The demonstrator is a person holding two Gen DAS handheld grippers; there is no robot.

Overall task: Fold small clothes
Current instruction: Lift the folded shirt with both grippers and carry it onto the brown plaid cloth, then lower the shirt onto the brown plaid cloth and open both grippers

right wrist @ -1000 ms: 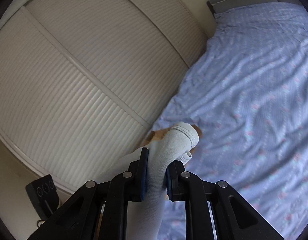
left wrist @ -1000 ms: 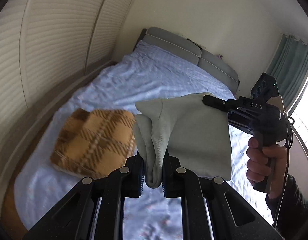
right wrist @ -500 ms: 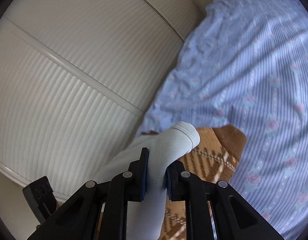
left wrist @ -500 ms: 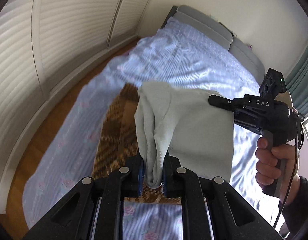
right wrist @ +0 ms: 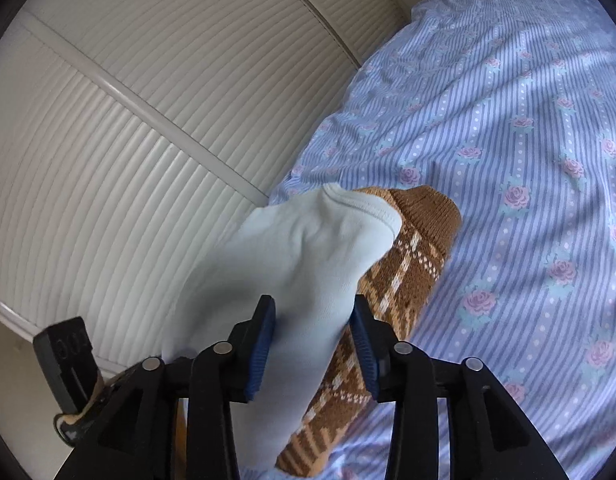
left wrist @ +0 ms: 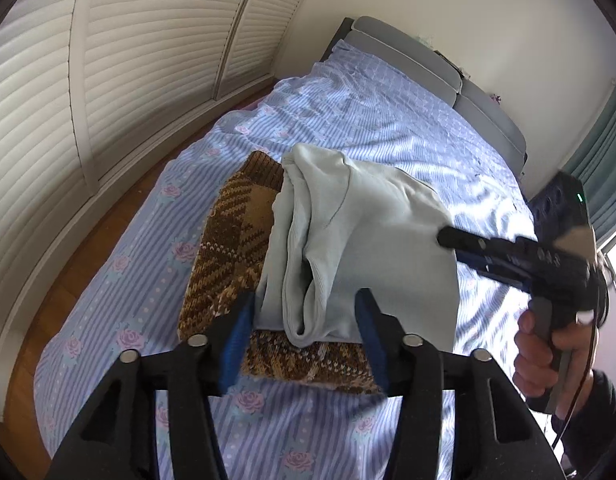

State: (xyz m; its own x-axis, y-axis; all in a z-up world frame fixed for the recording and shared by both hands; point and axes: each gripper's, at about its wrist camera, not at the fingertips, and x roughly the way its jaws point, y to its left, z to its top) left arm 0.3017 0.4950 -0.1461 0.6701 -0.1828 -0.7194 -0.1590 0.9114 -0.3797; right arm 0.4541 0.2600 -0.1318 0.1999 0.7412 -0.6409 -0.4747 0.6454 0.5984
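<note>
The folded pale blue cotton garment (left wrist: 360, 240) lies on top of the brown checked knitted sweater (left wrist: 227, 248), on the flowery striped bed sheet (left wrist: 388, 120). Its long side runs from 6 toward 12 o'clock. The left gripper (left wrist: 305, 336) and right gripper (right wrist: 314, 344) have just been opening. The cloth sits loose between both jaws, and both are equally near.

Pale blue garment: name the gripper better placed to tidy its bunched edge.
Left, probably. The left gripper, jaws just opened, straddles the bunched folds of the pale blue garment; the right gripper, also just opened, straddles a smooth edge.
</note>
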